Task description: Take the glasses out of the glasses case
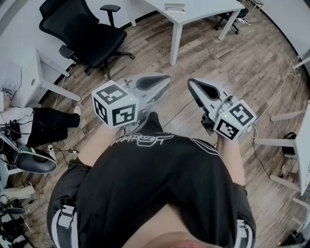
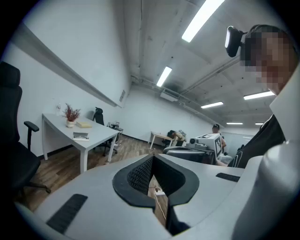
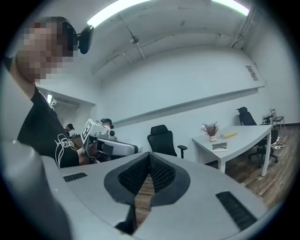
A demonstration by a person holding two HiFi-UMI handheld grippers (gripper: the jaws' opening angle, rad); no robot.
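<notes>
No glasses case or glasses show in any view. In the head view the person holds both grippers at chest height over the wooden floor. My left gripper (image 1: 164, 79) points up and to the right, its jaws shut with nothing between them. My right gripper (image 1: 191, 82) points up and to the left, also shut and holding nothing. In the left gripper view the pads of the left gripper (image 2: 152, 157) meet at the tip. The right gripper view shows the right gripper (image 3: 149, 154) with its pads likewise together.
A white desk (image 1: 203, 12) with a book (image 1: 174, 7) stands ahead. A black office chair (image 1: 85, 26) is at the upper left. A seated person's legs (image 1: 46, 123) and floor cables are at the left. More white table legs (image 1: 286, 116) stand at the right.
</notes>
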